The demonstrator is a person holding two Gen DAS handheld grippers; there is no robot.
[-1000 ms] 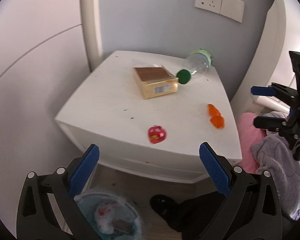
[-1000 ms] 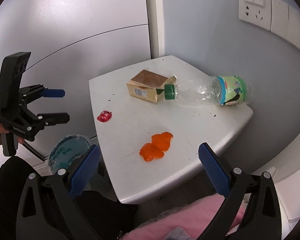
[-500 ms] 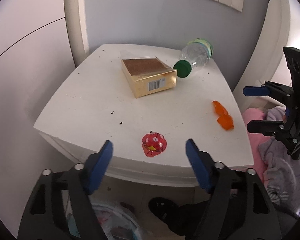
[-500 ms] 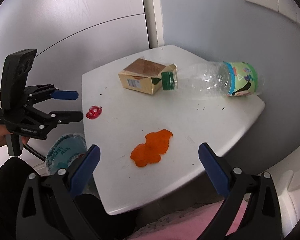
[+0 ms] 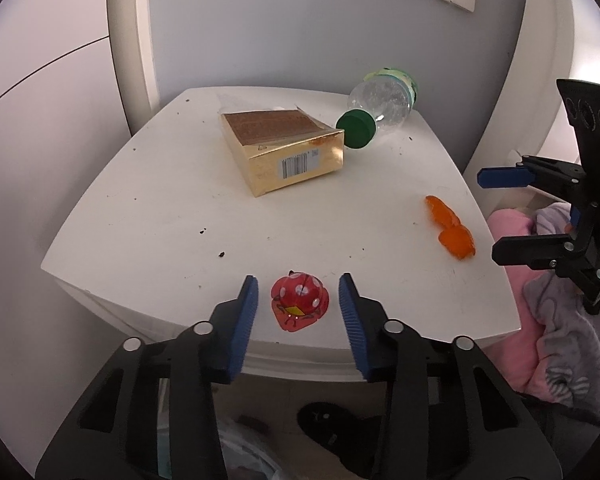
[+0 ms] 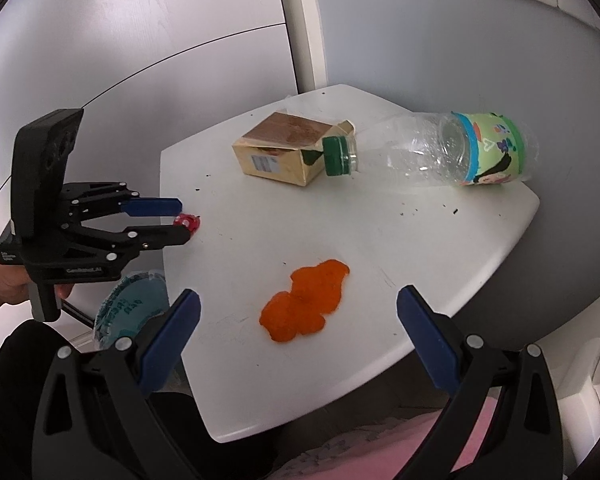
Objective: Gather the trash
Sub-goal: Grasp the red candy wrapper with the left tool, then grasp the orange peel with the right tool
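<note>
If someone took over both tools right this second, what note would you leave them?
Left hand-held gripper: open, straddling the red wrapper at the table's near edge, not yet closed.
Right hand-held gripper: open, empty, facing the orange peel.
Gold carton and plastic bottle lie on the table.
Bin on the floor below.
Nothing is off the table yet; all four pieces remain.

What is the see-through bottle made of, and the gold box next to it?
The bottle looks like thin clear plastic: you can see through it, and it has a glossy printed label and a ridged green plastic cap. The gold box looks like shiny coated cardboard, with folded edges, a torn flap and a printed barcode.
</note>
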